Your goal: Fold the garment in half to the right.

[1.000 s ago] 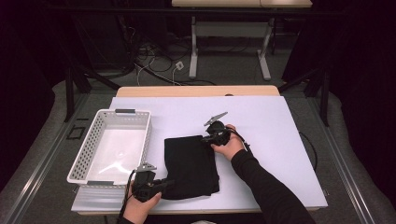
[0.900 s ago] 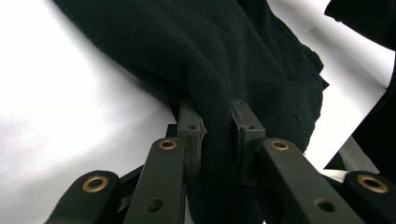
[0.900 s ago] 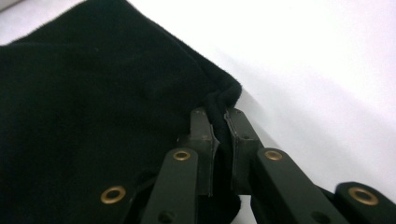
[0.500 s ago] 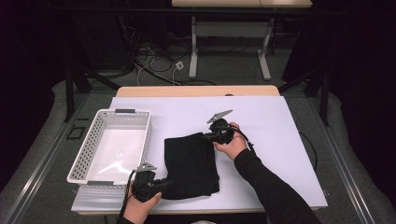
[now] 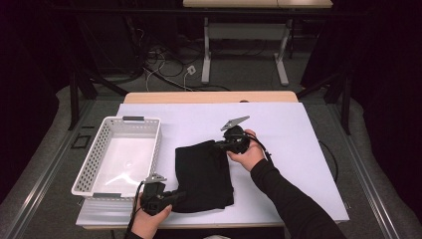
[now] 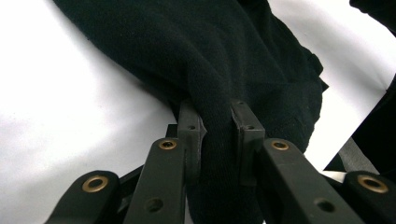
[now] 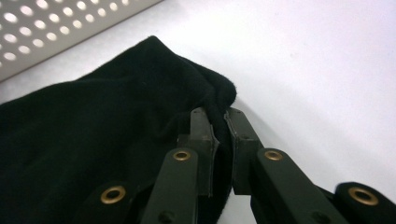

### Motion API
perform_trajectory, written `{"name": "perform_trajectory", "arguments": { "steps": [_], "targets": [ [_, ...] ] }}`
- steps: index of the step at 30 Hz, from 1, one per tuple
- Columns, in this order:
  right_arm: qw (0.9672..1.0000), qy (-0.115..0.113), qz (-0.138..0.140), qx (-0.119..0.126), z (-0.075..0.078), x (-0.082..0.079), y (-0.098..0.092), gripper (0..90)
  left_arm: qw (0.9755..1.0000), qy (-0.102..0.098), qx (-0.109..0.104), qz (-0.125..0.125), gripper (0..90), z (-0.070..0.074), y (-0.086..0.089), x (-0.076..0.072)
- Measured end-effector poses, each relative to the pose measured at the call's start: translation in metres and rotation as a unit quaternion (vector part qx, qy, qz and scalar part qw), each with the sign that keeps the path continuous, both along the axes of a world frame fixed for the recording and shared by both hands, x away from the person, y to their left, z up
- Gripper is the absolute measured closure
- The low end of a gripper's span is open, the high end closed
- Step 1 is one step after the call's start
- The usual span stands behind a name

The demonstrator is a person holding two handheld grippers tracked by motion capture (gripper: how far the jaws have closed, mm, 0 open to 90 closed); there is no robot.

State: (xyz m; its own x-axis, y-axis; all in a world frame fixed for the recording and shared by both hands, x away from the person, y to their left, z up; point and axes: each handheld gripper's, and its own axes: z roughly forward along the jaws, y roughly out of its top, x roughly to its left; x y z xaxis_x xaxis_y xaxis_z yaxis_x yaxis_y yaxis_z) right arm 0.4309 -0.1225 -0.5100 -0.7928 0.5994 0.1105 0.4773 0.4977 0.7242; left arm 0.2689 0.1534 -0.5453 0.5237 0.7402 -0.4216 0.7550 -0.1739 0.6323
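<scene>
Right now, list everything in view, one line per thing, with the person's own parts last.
black cloth: one, black, folded on the white sheet at mid-table, pinched at two corners.
basket: one, white, perforated walls, on the table's left side, beside the cloth and apart from it.
white sheet: one, white, covers most of the tabletop.
table: one, light wood, its far edge bare beyond the sheet.
cables: several, white and dark, on the floor beyond the table.
left gripper: one, black, at the cloth's near left corner, jaws shut on a fold.
right gripper: one, black, at the cloth's far right corner, jaws shut on the edge.
hands: two, the right one with a dark sleeve.
</scene>
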Motion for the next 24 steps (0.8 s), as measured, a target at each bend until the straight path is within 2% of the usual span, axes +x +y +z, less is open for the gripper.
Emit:
{"name": "perform_trajectory", "arguments": {
  "steps": [12,24],
  "targets": [
    [0.9998,-0.011,0.009,0.012,0.014,-0.007,0.0,83.2,1.0,-0.002,-0.001,0.003,77.2,0.001,0.0,0.0],
    [0.9991,-0.03,0.017,0.024,0.038,-0.014,0.001,83.2,0.9998,-0.014,-0.01,0.004,77.2,0.009,0.002,-0.001]
  ]
}}
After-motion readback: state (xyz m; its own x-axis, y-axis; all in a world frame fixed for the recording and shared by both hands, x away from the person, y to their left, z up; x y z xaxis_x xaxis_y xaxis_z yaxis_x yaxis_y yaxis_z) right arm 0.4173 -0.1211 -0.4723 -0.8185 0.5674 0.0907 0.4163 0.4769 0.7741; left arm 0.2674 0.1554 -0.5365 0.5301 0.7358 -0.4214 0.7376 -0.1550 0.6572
